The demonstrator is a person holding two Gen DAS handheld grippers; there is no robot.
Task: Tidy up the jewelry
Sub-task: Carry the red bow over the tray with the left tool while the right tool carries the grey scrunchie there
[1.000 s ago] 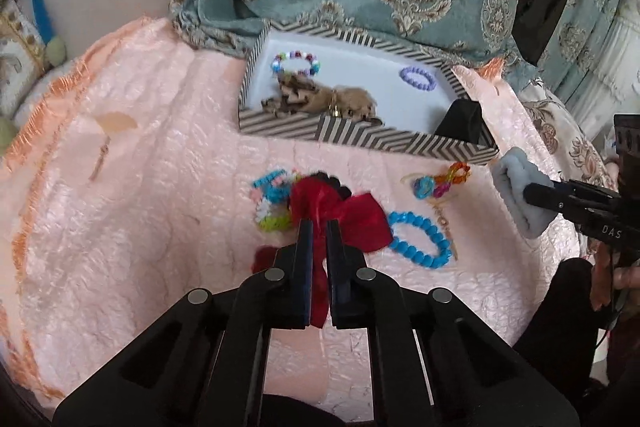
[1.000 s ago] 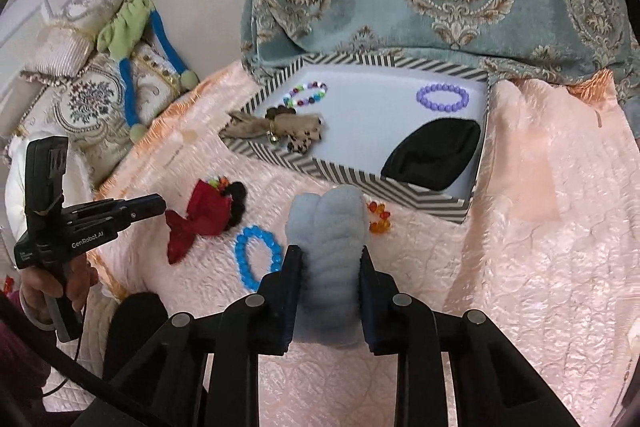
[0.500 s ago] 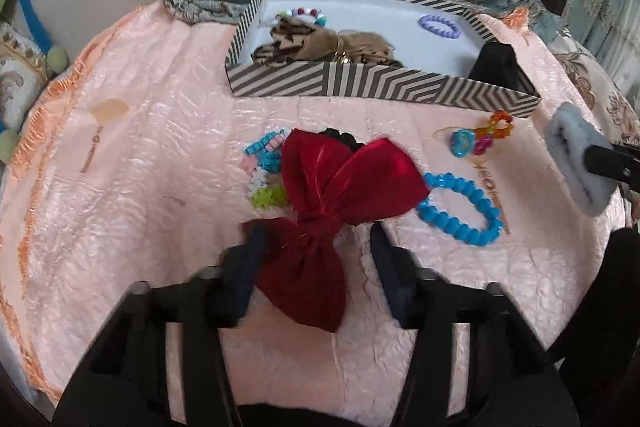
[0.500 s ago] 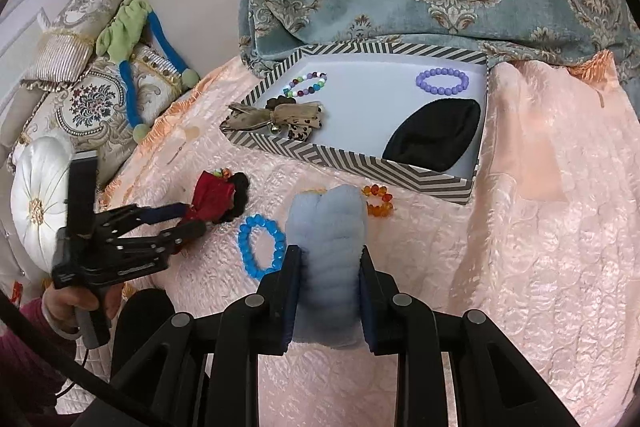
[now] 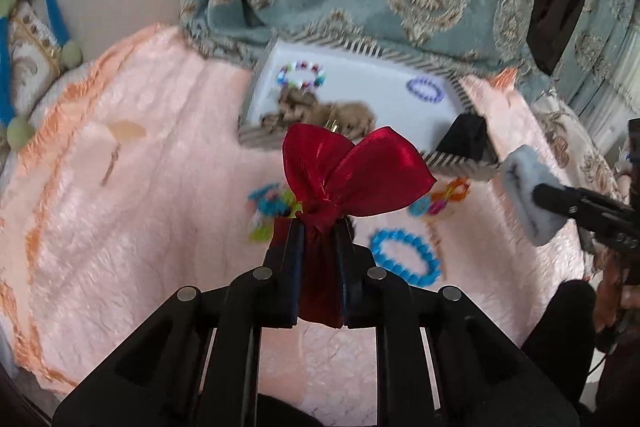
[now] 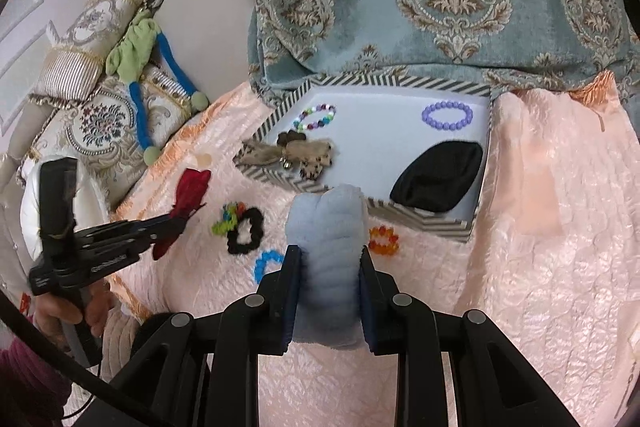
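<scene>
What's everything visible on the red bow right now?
The red bow looks like shiny satin: two puffed loops above a tight knot, tails hanging below. The left gripper, whose jaws have just been closing, is shut on it just under the knot and holds it upright, lifted clear of the pink bedspread. Nothing else touches it.

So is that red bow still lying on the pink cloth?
Apart. In the right wrist view the red bow hangs in the left tongs, clear of the pink cloth; their jaws just closed on it.
</scene>
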